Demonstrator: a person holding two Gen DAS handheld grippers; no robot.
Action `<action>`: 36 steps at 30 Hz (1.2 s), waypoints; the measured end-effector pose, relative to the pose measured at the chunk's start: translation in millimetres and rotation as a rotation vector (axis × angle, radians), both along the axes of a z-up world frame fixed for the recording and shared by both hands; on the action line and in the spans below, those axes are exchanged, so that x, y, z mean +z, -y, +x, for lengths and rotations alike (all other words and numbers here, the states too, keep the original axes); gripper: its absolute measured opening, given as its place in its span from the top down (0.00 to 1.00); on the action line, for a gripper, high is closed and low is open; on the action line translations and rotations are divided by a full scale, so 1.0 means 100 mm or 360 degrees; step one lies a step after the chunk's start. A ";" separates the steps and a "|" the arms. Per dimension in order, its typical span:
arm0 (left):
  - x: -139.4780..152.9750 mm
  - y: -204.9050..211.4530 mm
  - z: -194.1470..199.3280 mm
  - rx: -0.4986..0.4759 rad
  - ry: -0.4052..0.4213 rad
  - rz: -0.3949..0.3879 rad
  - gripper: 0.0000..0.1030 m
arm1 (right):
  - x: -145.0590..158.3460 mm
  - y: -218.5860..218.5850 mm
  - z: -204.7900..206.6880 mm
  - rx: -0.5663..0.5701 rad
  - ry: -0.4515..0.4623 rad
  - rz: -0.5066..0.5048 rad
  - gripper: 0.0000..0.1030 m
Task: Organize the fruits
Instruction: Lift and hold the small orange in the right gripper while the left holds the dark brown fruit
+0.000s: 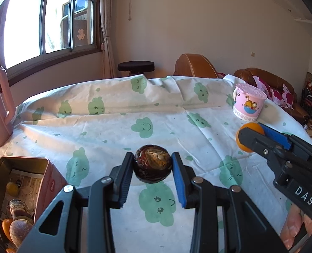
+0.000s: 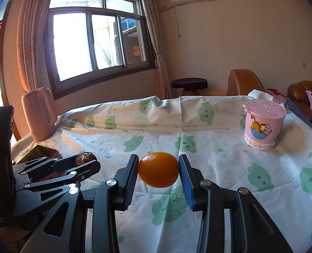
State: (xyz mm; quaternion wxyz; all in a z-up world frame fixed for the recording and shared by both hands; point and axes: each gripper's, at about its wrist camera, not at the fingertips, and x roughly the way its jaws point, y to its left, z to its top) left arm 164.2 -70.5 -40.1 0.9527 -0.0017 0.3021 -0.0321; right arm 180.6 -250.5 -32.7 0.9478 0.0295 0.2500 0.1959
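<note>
The left gripper (image 1: 152, 165) pinches a dark brown fruit (image 1: 152, 166) between its pads, lifted above the cloud-print tablecloth (image 1: 114, 122). To its right, the right gripper (image 2: 158, 169) clamps an orange (image 2: 158, 169); a pink tin (image 1: 19, 189) with fruit sits left of the left gripper.

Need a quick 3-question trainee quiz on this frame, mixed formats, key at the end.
1. True or false: the left gripper has its jaws shut on the dark brown wrinkled round fruit.
2. What does the right gripper hold? A. a green apple B. the smooth round orange fruit C. a yellow banana
3. Fill in: the open pink rectangular metal tin at the left already holds several ____.

Key: 1 true; 2 B; 3 fruits
</note>
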 end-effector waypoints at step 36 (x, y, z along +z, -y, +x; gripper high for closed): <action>0.12 0.02 -0.23 0.0035 0.0191 0.0044 0.63 | 0.09 0.01 -0.20 -0.0032 0.0190 -0.0016 0.60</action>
